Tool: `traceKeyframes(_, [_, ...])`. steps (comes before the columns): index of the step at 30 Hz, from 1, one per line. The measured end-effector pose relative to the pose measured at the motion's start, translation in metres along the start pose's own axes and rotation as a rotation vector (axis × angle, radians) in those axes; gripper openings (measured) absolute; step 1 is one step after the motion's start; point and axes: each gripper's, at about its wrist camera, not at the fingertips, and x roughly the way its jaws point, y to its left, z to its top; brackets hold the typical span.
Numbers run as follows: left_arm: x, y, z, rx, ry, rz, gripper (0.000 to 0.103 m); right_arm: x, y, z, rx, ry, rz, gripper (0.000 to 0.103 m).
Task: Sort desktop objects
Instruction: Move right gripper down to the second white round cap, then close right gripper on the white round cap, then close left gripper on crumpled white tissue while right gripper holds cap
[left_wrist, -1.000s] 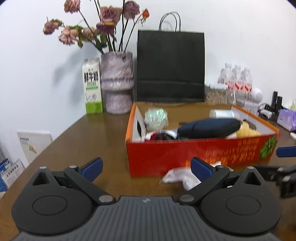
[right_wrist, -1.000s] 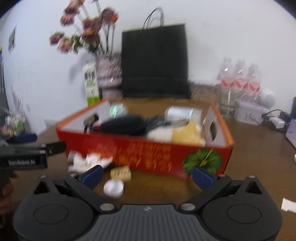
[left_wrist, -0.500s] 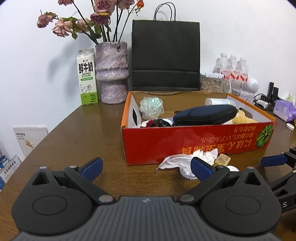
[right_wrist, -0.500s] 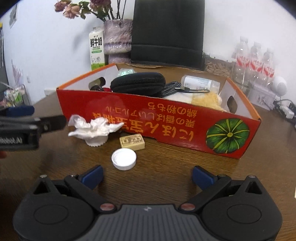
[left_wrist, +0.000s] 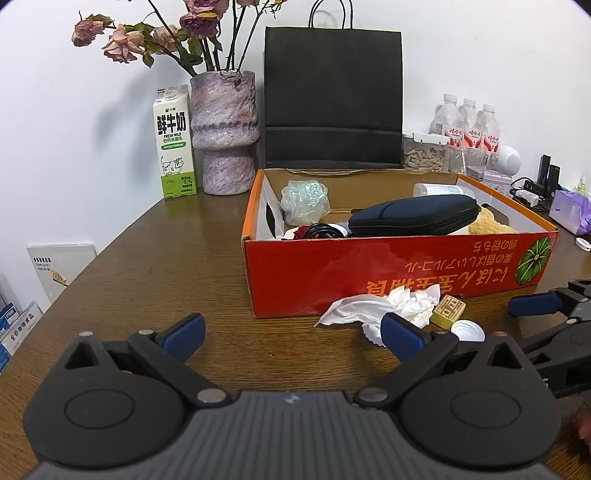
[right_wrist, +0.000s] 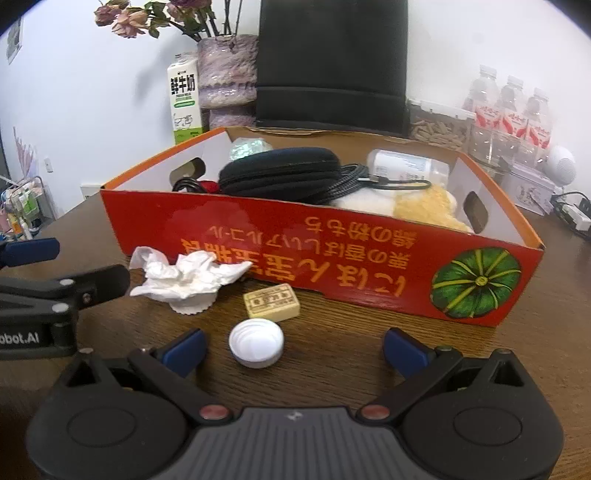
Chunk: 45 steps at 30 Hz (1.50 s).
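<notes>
A dark brown wooden table carries a red and orange cardboard box with a green pumpkin printed on its front wall; the box sits toward the table's far edge, in front of a black paper bag, a mottled purple ceramic vase of dried roses and a white and green milk carton. Inside the box lie a black zippered pouch, a coiled black braided cable, a white plastic bottle on its side, a yellow fluffy cloth and a crumpled clear plastic wrap.

On the bare wood just in front of the box's front wall — nearer its left corner — rest three loose things: a crumpled white tissue touching the wall, a small tan rectangular block with printed markings just beside it, and a white round bottle cap lying open side up, nearest the table's near edge.

The right gripper hangs low over the wood with its blue-tipped fingers spread wide and empty; the cap lies between them, closer to the left finger. The left gripper is likewise spread wide and empty, to the left of the tissue; its right fingertip overlaps the tissue in its own view.
</notes>
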Motion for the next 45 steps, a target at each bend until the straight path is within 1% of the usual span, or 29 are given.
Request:
traceKeyframes(2, [0.000,0.000,0.000,-0.002,-0.003,-0.003,0.103,-0.003,0.001,-0.001,0.000,-0.011,0.003,0.099])
traceKeyframes(3, [-0.001,0.000,0.000,-0.002,-0.005,-0.005,0.103,-0.006,0.001,-0.002,-0.004,-0.023,0.009,0.087])
traceKeyframes(4, [-0.001,0.000,0.001,-0.002,-0.007,-0.007,0.103,-0.008,0.002,-0.002,-0.009,-0.037,0.019,0.071])
traceKeyframes(5, [-0.001,0.000,0.001,-0.002,-0.009,-0.010,0.103,-0.010,0.002,-0.003,-0.014,-0.046,0.033,0.063])
traceKeyframes(7, [-0.001,-0.001,0.001,0.001,-0.009,-0.012,0.103,-0.013,0.002,-0.004,-0.016,-0.056,0.059,0.033])
traceKeyframes(8, [-0.001,-0.001,0.001,0.002,-0.010,-0.014,0.103,-0.014,0.002,-0.004,-0.014,-0.059,0.071,0.027])
traceKeyframes(11, [-0.001,-0.002,0.001,0.003,-0.012,-0.019,0.103,-0.017,0.003,-0.005,-0.014,-0.063,0.085,0.027])
traceKeyframes(15, [-0.002,-0.004,0.000,0.010,-0.019,-0.028,0.103,-0.018,0.000,-0.005,-0.007,-0.069,0.075,0.027])
traceKeyframes(22, [-0.001,-0.012,-0.003,0.037,-0.020,-0.039,0.103,-0.028,-0.016,-0.003,0.030,-0.123,0.049,0.027])
traceKeyframes(25, [-0.002,-0.013,-0.003,0.030,-0.031,-0.052,0.103,-0.031,-0.023,-0.002,0.028,-0.139,0.037,0.027])
traceKeyframes(30, [-0.004,-0.029,-0.002,0.070,-0.043,-0.090,0.103,-0.029,-0.033,-0.004,0.029,-0.133,0.028,0.028])
traceKeyframes(35, [0.006,-0.051,0.003,0.100,-0.025,-0.096,0.103,-0.030,-0.039,-0.005,0.037,-0.137,0.022,0.028])
traceKeyframes(37, [0.012,-0.055,0.006,0.096,-0.013,-0.098,0.100,-0.030,-0.041,-0.006,0.040,-0.136,0.021,0.028])
traceKeyframes(39, [0.019,-0.056,0.008,0.083,0.005,-0.104,0.086,-0.030,-0.042,-0.007,0.044,-0.131,0.020,0.028])
traceKeyframes(41, [0.025,-0.056,0.009,0.063,0.031,-0.105,0.081,-0.030,-0.043,-0.007,0.045,-0.132,0.021,0.028])
traceKeyframes(43, [0.031,-0.054,0.010,0.030,0.053,-0.100,0.078,-0.031,-0.041,-0.007,0.041,-0.135,0.020,0.028])
traceKeyframes(45, [0.034,-0.052,0.012,0.003,0.064,-0.108,0.064,-0.030,-0.040,-0.008,0.039,-0.134,0.021,0.028])
